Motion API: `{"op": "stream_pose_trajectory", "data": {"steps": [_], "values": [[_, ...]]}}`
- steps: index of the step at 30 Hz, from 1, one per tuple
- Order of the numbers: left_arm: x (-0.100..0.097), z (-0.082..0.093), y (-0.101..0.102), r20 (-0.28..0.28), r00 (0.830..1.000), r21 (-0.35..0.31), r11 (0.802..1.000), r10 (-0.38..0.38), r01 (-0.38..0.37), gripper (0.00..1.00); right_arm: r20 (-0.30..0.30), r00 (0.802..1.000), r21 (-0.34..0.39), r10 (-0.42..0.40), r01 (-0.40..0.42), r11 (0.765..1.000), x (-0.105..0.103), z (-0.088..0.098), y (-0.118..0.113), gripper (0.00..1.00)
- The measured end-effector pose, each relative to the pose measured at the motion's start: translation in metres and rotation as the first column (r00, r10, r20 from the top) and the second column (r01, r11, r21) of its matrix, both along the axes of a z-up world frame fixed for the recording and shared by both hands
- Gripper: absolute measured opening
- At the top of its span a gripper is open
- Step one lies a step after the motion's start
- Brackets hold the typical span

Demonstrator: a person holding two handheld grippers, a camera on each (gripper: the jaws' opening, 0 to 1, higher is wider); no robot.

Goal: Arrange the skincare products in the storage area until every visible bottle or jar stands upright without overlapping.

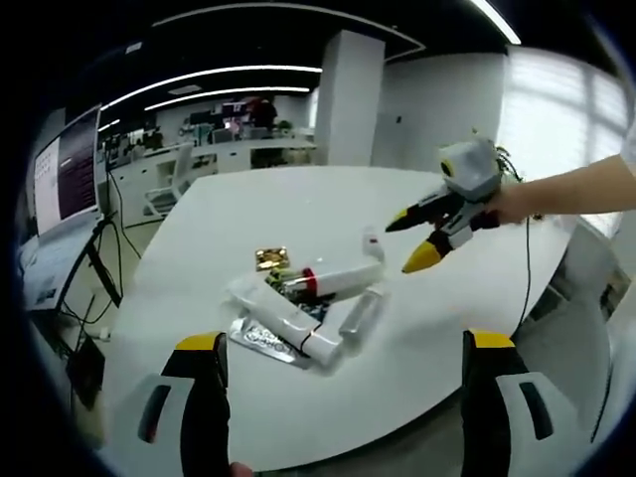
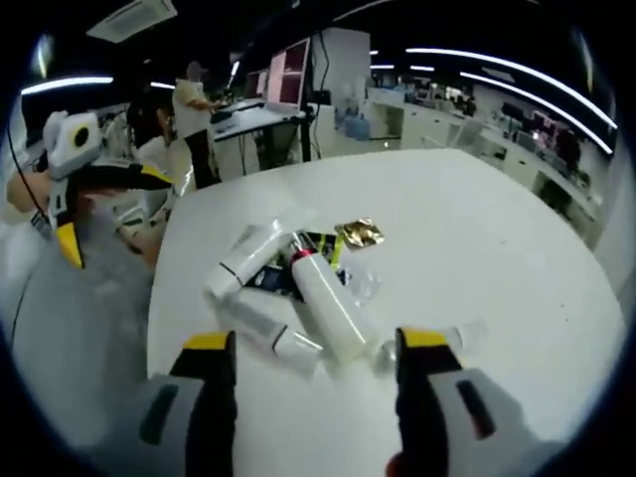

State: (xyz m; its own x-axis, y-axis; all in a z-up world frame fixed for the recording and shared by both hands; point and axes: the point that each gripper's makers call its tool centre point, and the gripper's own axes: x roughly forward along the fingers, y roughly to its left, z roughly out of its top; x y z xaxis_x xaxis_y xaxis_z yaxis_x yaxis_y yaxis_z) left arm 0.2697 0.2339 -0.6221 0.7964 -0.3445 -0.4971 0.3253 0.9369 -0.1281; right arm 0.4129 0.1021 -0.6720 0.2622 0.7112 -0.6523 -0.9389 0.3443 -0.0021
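On the white counter (image 1: 298,219), smooth cylindrical bottles (image 1: 333,278) are heaped lying flat.
Both grippers (image 1: 340,348) (image 2: 316,348) are held spread, grasping nothing.

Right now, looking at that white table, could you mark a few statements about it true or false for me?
1. The skincare bottles lie on their sides in a heap. True.
2. The table is black. False: it is white.
3. The right gripper is shut on a bottle. False: its yellow-tipped jaws stand apart above the table, holding nothing.
4. A shiny gold packet lies at the edge of the heap. True.
5. The left gripper holds a jar. False: its jaws are open and empty, short of the heap.
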Motion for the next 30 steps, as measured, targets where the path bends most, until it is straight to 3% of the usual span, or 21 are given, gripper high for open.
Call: {"op": "stream_pose_trajectory", "data": {"steps": [2,6,15,18,30], "values": [[0.001,0.002,0.000,0.004,1.000,0.000,1.000,0.000,0.000,0.96,-0.043,0.999,0.013,-0.008,0.008,1.000,0.002,-0.005,0.005,0.66],[0.006,0.003,0.000,0.009,1.000,-0.003,1.000,-0.002,0.002,0.96,-0.049,0.999,0.009,-0.001,0.002,1.000,0.009,-0.009,0.014,0.64],[0.012,0.006,-0.005,0.015,1.000,-0.019,1.000,-0.022,0.022,0.96,-0.030,0.997,-0.041,0.069,-0.070,0.997,0.018,-0.012,0.037,0.62],[0.015,0.007,-0.006,0.019,1.000,-0.024,0.999,-0.023,0.023,0.96,-0.027,0.996,-0.062,0.082,-0.083,0.995,0.022,-0.014,0.042,0.56],[0.019,0.005,-0.001,0.014,1.000,-0.036,0.999,-0.009,0.009,0.96,-0.042,0.988,-0.137,0.149,-0.153,0.979,0.025,-0.037,0.063,0.52]]}}
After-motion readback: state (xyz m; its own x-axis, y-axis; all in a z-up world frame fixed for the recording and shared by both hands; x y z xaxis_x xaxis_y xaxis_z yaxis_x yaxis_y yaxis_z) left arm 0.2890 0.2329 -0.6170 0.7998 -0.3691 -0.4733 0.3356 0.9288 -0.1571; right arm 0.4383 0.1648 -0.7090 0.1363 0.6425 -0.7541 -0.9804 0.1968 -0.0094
